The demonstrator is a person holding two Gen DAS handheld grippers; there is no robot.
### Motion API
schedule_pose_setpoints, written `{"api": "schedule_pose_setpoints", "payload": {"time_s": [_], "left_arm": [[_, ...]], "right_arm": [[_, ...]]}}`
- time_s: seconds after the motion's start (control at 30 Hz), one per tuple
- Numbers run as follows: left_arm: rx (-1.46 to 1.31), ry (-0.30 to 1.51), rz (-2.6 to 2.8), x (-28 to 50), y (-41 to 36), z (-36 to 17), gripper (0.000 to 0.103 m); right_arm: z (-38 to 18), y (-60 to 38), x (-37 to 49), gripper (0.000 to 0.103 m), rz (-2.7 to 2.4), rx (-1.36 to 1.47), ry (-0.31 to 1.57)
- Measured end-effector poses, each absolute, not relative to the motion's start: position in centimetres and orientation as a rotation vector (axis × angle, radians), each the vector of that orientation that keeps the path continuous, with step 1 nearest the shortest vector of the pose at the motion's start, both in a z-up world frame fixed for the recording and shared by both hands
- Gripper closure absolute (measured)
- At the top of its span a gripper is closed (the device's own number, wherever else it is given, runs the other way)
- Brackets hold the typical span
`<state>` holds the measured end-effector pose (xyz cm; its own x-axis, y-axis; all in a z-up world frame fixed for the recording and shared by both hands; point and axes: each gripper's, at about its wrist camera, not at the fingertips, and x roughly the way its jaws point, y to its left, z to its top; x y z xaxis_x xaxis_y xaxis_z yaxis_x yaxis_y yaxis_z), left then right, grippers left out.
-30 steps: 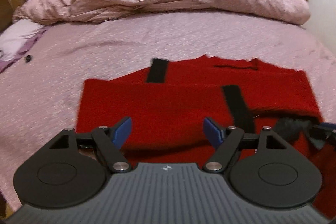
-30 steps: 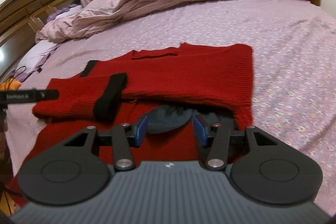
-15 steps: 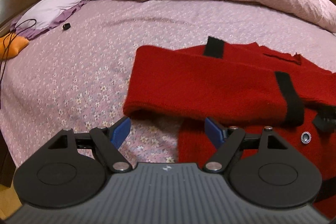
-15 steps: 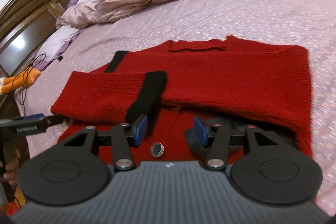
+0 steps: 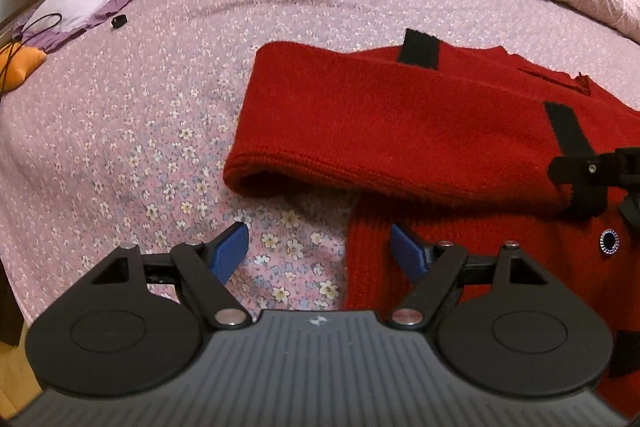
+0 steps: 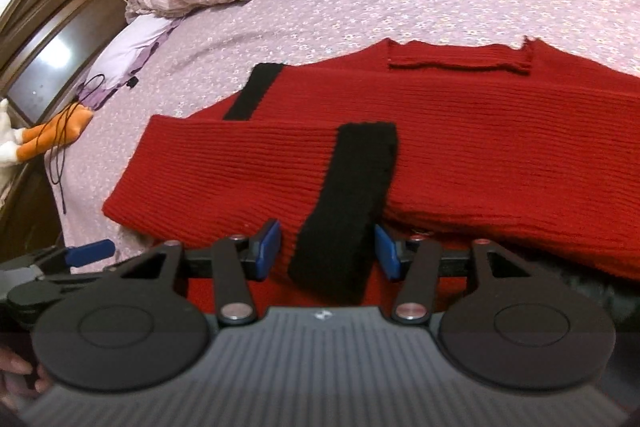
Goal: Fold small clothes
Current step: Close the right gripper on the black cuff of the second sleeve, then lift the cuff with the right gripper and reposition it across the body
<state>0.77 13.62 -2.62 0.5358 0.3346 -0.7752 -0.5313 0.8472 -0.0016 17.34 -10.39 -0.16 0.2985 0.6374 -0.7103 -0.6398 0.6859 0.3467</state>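
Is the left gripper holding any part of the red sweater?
No: the left gripper is open over the floral bedsheet, its fingers off the red sweater.

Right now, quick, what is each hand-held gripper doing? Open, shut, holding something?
Left hand-held gripper: open, holding nothing, over the sweater's edge.
Right hand-held gripper: open, black cuff between its pads, not gripped.

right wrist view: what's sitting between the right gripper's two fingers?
The black cuff of the red sweater's folded sleeve lies between the right gripper's open blue pads, which don't press it. Right wrist view shows it.
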Motion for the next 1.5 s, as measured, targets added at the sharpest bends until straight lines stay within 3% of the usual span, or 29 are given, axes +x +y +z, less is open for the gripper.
{"api": "schedule_pose_setpoints", "payload": {"time_s": [0.33,0.4,0.43,0.53,1.07,1.5], "left_arm": [[-0.263,0.870,0.518,0.9,14.0,-3.3,0.021],[-0.263,0.869,0.520,0.9,14.0,-3.3,0.021],[-0.262,0.867,0.521,0.9,14.0,-3.2,0.021],[-0.259,0.847,0.522,0.8,13.8,-2.9,0.021],[-0.217,0.780,0.552,3.1,13.8,-2.5,0.021],[-0.122,0.786,0.576,5.9,12.6,-3.3,0.021]], "right_arm": [[-0.7,-9.4,18.0,0.050,0.851,0.028,0.944],[-0.2,-9.4,17.6,0.066,0.870,0.030,0.931],[0.1,-9.3,17.6,0.081,0.881,0.029,0.926],[1.5,-9.3,17.1,0.086,0.901,0.035,0.888],[13.3,-8.6,20.4,0.089,0.964,0.145,0.682],[19.1,-16.4,22.3,0.089,0.820,0.140,0.477]]}}
